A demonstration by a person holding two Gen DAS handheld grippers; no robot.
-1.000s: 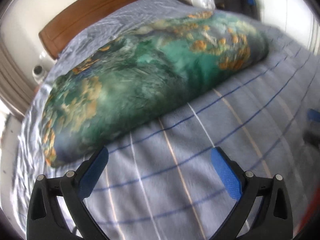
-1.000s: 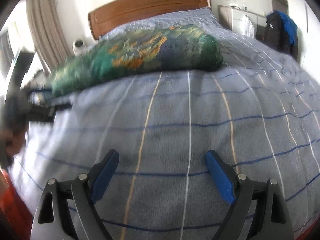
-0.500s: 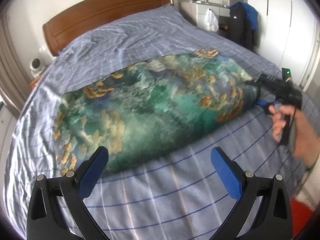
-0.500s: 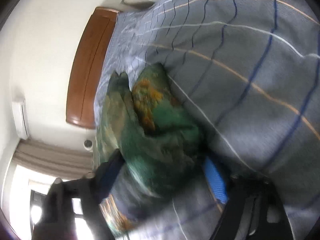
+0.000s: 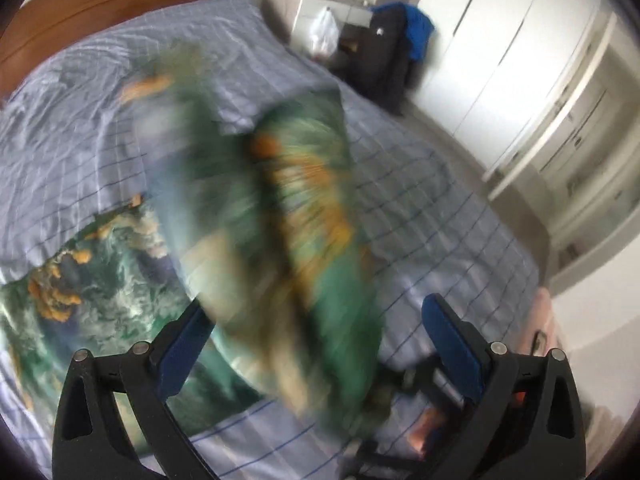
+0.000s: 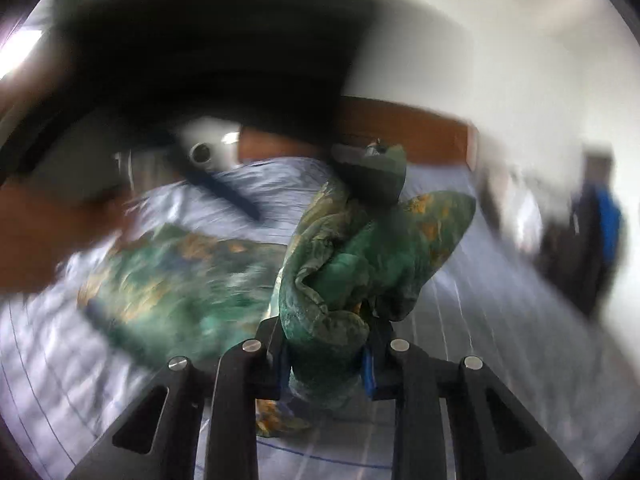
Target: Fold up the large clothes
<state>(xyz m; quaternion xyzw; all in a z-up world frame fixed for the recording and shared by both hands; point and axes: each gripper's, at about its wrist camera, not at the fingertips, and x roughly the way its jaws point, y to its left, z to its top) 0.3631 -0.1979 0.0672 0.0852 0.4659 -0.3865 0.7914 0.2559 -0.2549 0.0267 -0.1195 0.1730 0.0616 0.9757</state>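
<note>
Fabric, green with orange and blue-white patches, makes up the large garment [image 6: 352, 280]; one bunched end of it is pinched between the blue pads of the right gripper [image 6: 326, 356], whose jaws are pressed close on the wad. Above that grip the cloth rises in thick rounded folds and flares into a wing to the right of the jaws. The rest of the garment trails away to the left of the jaws and lies flat on the bed [image 6: 460, 312].

In the left wrist view the left gripper [image 5: 316, 338] has its jaws spread wide with nothing clamped. A lifted, motion-blurred swathe of the garment [image 5: 296, 240] hangs straight ahead of and between those jaws; whether it touches the pads cannot be told. Left of the jaws, the flat part of the cloth lies sharp on the striped grey-blue bedcover [image 5: 420, 208].

Beyond the lifted cloth the bedcover runs on bare to the wooden headboard [image 5: 100, 4]. Right of the left jaws the bed edge drops to the floor, with white wardrobes [image 5: 520, 60] well apart past it
</note>
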